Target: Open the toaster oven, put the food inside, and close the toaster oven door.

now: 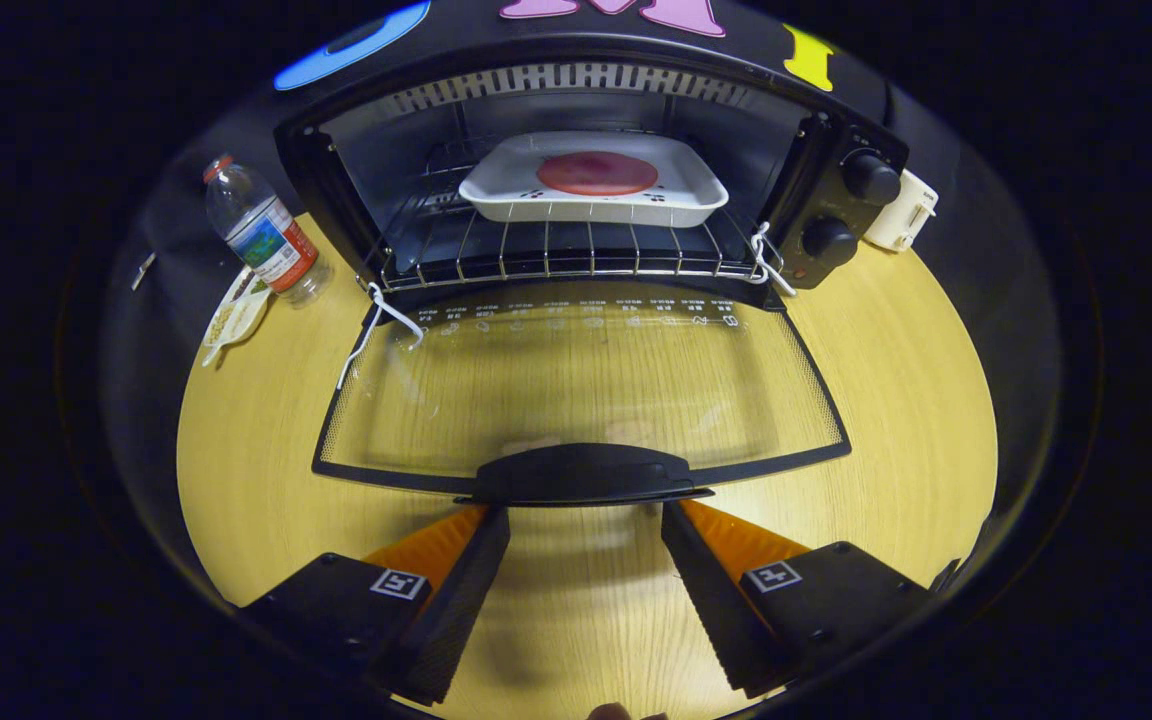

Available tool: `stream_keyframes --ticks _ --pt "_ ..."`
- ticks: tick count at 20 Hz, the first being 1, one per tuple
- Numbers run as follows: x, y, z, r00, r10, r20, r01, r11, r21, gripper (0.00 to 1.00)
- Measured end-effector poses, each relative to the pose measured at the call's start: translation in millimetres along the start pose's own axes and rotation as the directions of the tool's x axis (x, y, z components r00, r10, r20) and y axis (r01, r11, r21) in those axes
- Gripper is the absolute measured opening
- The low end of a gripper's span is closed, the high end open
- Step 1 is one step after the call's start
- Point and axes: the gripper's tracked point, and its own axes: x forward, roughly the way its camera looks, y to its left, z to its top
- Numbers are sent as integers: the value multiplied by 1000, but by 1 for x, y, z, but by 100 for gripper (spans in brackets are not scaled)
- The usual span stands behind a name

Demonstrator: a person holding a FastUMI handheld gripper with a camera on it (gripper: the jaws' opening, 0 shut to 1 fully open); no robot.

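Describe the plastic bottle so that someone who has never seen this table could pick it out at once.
Start at the black toaster oven, whose glass door lies folded down toward the open hand-held gripper. Beside the oven, on the side away from its knobs, the clear plastic bottle stands on the wooden table. Its red cap and colourful label separate it from the flat white packet lying at its base.

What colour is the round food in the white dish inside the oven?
Red to dark pink. The round food lies in the white dish on the oven rack, seen in the gripper view beyond the open gripper.
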Motion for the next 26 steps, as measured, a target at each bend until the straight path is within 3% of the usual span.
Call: stream_keyframes --ticks 7,11,18,26 --pt "-38 2 21 993 44 112 -45 999 11 99" --pt "-78 4 44 969 59 239 -64 998 13 99" --pt "-174 -2 111 857 91 506 -113 994 12 100" --pt "-275 -33 117 747 104 656 -141 990 4 99"
